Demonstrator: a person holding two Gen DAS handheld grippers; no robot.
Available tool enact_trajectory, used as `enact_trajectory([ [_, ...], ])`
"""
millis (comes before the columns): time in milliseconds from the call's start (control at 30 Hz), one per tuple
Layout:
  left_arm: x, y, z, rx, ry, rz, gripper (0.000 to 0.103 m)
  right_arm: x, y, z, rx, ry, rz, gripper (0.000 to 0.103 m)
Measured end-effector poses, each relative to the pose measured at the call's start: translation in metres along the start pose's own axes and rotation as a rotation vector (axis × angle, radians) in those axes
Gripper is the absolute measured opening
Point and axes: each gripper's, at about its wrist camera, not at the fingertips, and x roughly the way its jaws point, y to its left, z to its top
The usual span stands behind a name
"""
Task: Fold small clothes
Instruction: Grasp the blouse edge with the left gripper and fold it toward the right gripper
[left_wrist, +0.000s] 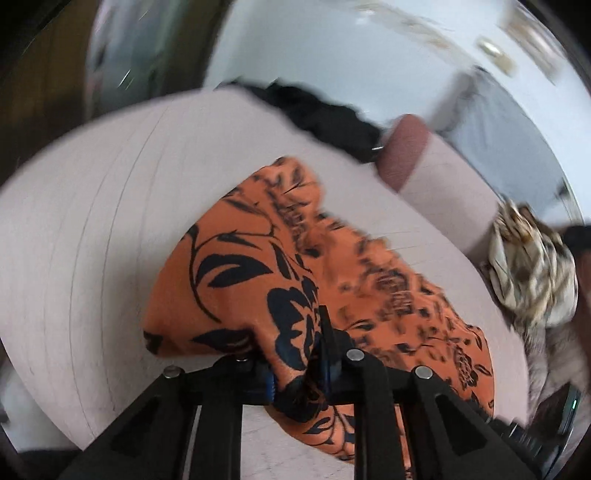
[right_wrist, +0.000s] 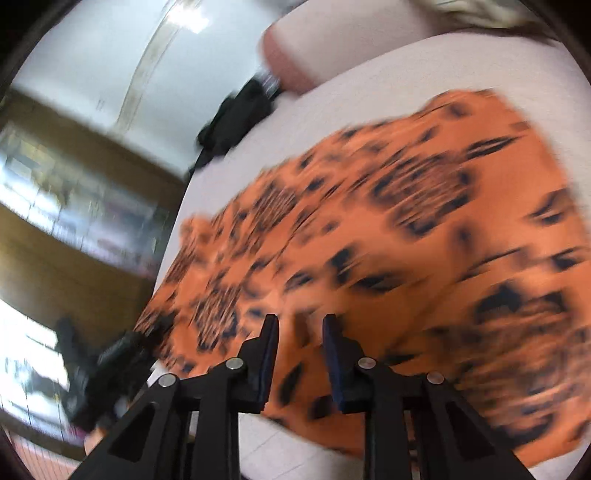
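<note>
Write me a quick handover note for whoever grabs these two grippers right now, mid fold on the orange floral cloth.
Left gripper: shut on a bunched edge of the orange floral cloth, lifting it.
Right gripper: jaws apart, cloth between them; the blur hides whether the pads press.
The cloth lies spread on the pale surface. Black garment and patterned cream cloth wait at the edges.
Done: edge picked up. Left: finish this fold, then the others.

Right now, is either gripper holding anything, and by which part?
Left gripper pinches a bunched fold of the orange floral garment. Right gripper: garment edge between its jaws; grip unclear from blur.
</note>
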Motion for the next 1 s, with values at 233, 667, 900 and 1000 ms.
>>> enact_trajectory([
  [233,-0.023,-0.102,-0.014,0.342,-0.072,-0.085,0.016,-0.061,-0.054,0.016,0.15,-0.162,0.027,0.028],
  [667,0.016,-0.177,-0.108,0.757,0.167,-0.255,0.038,-0.099,-0.11,0.03,0.36,-0.192,0.177,0.032],
  [900,-0.045,-0.129,-0.075,0.745,0.043,-0.378,0.064,-0.086,-0.093,0.045,0.355,-0.149,0.303,0.074],
  [1000,-0.035,-0.116,-0.06,0.694,0.043,-0.326,0.064,-0.071,-0.083,0.049,0.337,-0.101,0.288,0.074],
])
